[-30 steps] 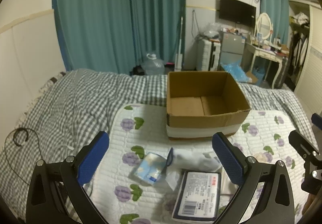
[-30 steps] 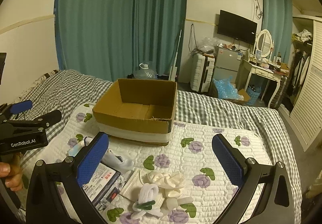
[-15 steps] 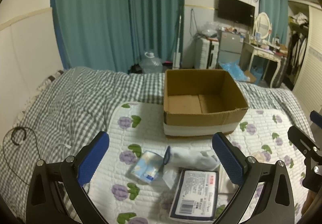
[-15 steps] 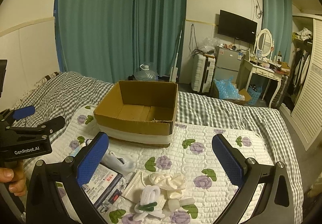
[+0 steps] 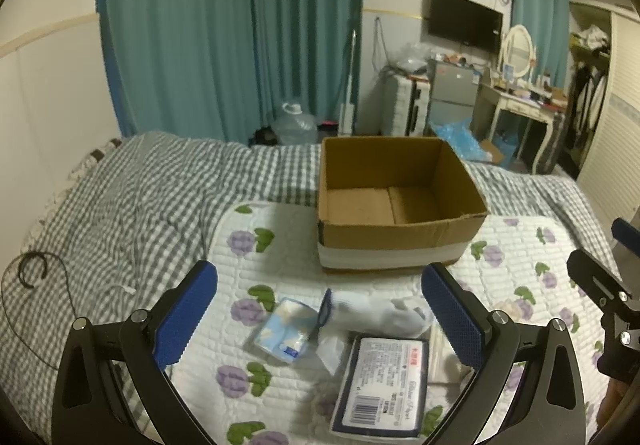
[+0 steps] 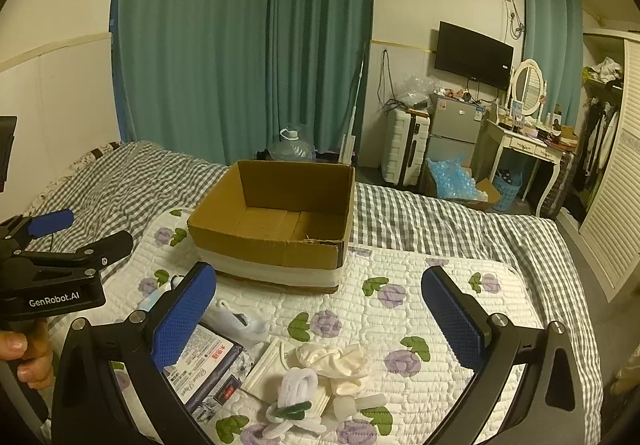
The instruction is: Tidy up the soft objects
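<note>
An empty cardboard box point(image 5: 400, 205) point(image 6: 276, 229) sits open on a flowered quilted mat point(image 5: 280, 245) point(image 6: 420, 305) on the bed. Before it lie a light blue tissue pack point(image 5: 285, 329), a white sock in clear wrap point(image 5: 376, 313) point(image 6: 236, 319), a dark packet with a barcode label point(image 5: 380, 385) point(image 6: 200, 365), cream gloves point(image 6: 336, 359) and a white fuzzy bundle with a green band point(image 6: 292, 401). My left gripper point(image 5: 320, 317) is open above the tissue pack and packet. My right gripper point(image 6: 318, 319) is open above the gloves, holding nothing.
Grey checked bedding point(image 5: 120, 205) covers the bed around the mat. A black cable point(image 5: 32, 269) lies at the left. Teal curtains point(image 5: 224, 37), a water jug point(image 5: 294, 123), a suitcase point(image 6: 404, 149) and a dressing table point(image 6: 528, 149) stand beyond the bed. A hand point(image 6: 24, 353) grips the left tool.
Both grippers have risen and drawn back slightly, so the box and the items sit a little lower and smaller in view. Nothing was picked up or moved.
</note>
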